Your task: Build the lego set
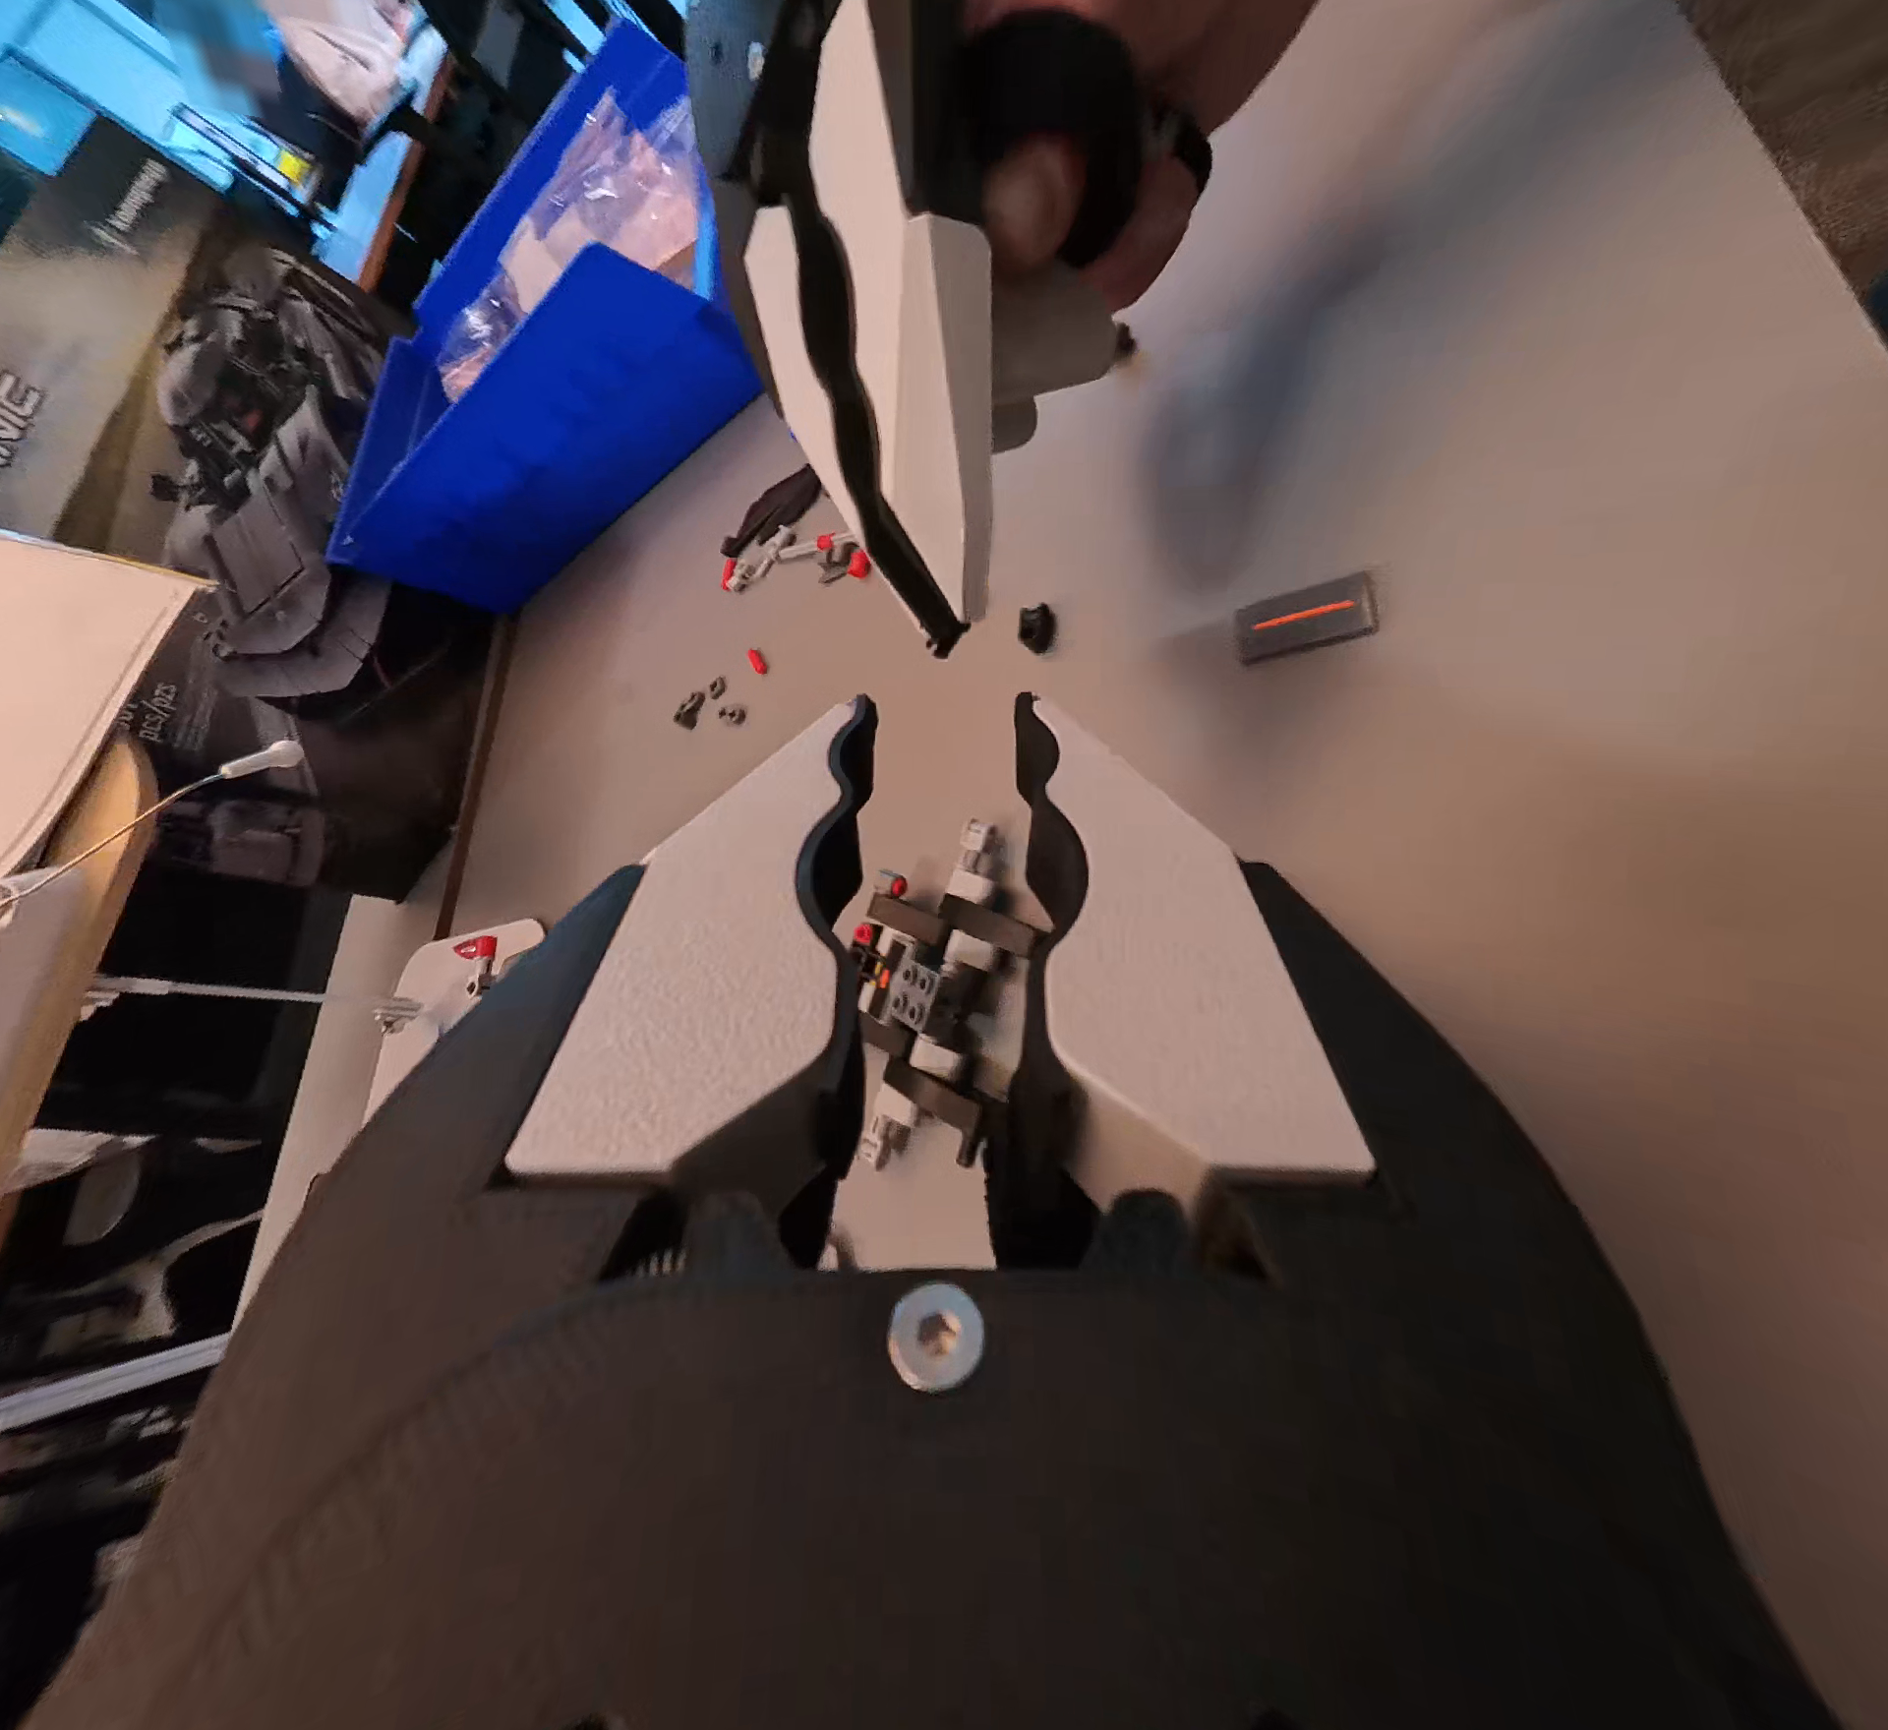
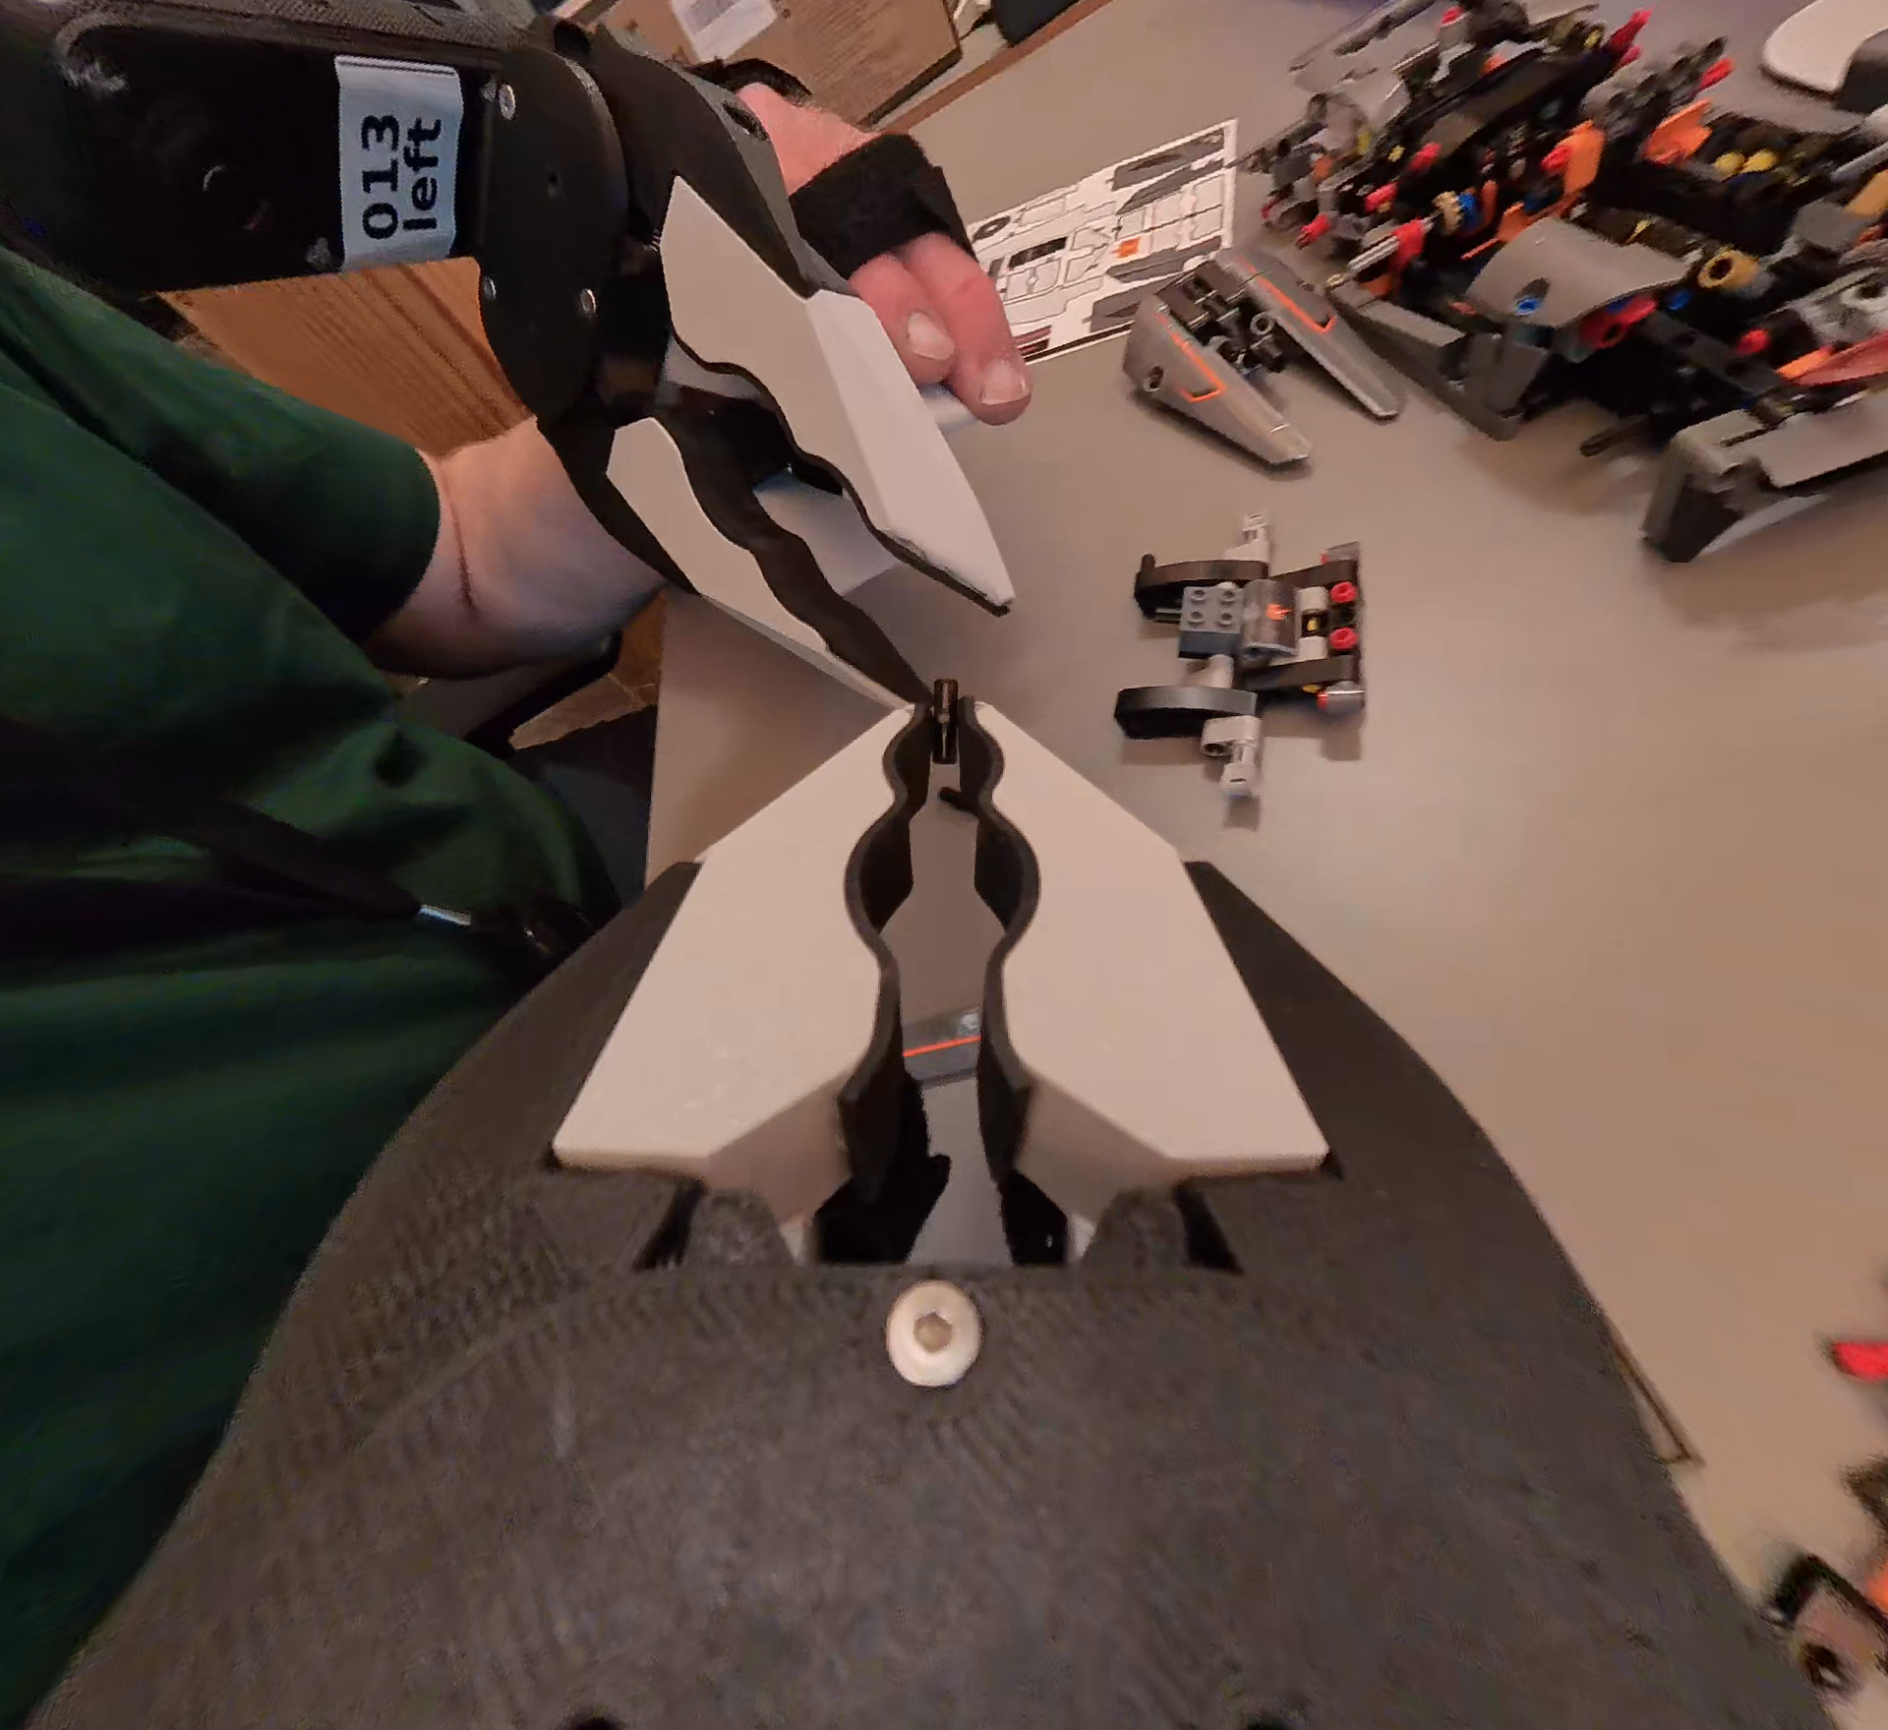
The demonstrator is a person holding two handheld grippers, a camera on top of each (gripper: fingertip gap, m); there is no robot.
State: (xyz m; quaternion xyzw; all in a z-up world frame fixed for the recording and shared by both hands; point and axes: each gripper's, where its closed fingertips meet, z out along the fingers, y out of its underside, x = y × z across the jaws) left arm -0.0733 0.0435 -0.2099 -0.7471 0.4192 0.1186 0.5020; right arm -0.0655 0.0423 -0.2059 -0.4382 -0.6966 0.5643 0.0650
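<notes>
Black pin (image 2: 944,720) pinched at right claw (image 2: 942,710) tips, above table (image 2: 1532,863).

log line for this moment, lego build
right gripper: shut on black pin | left gripper: open, over small subassembly | table: large chassis untouched

Office: desks (image 2: 1532,761), blue parts bin (image 1: 531,414).
</notes>
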